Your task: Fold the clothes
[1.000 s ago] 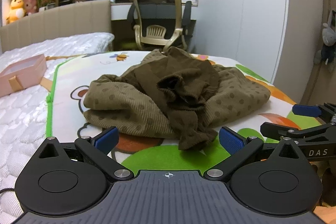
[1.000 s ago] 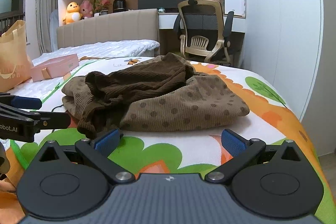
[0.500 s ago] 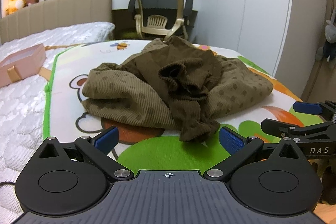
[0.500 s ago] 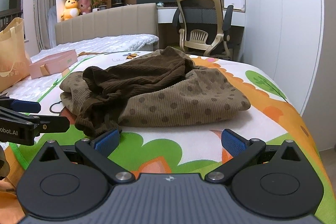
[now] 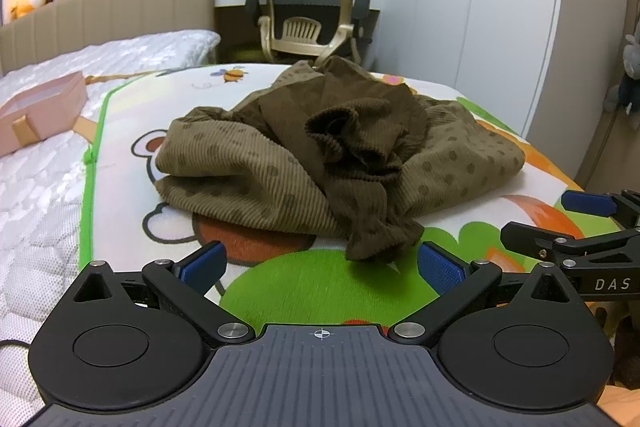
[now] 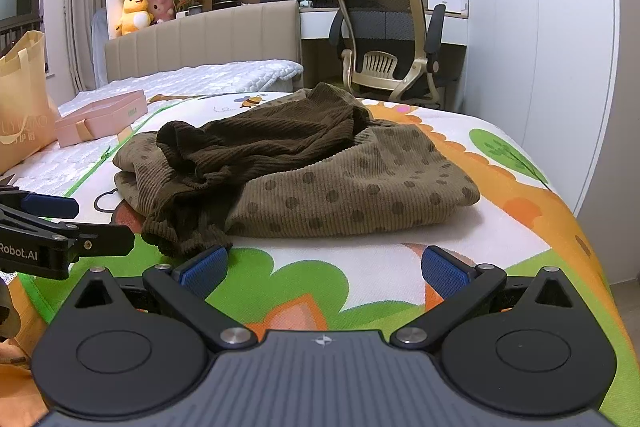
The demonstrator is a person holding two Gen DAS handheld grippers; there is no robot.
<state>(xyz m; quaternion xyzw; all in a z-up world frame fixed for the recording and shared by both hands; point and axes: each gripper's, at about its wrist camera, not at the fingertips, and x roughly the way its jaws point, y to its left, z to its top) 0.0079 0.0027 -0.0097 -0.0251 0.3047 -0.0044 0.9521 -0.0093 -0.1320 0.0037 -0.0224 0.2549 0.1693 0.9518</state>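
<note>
A crumpled brown corduroy garment (image 5: pixel 328 163) with dark dots lies in a heap on a cartoon-print play mat (image 5: pixel 312 279); from the right wrist it shows as the same heap (image 6: pixel 304 171). My left gripper (image 5: pixel 320 265) is open just short of the garment's near dangling corner, nothing between its blue pads. My right gripper (image 6: pixel 324 267) is open too, close to the heap's front edge, with its left pad near the dark cuff. Each gripper appears at the side of the other's view: the right one (image 5: pixel 576 219) and the left one (image 6: pixel 48 223).
A pink gift box (image 5: pixel 36 111) sits on the white quilted bed at left, and a beige tote bag (image 6: pixel 20 107) stands beyond it. An office chair (image 6: pixel 392 43) and desk are behind the mat. White wardrobe doors (image 5: pixel 500 7) line the right side.
Both grippers have come a little closer to the garment and the views have tilted slightly. The garment has not moved and both grippers stay open.
</note>
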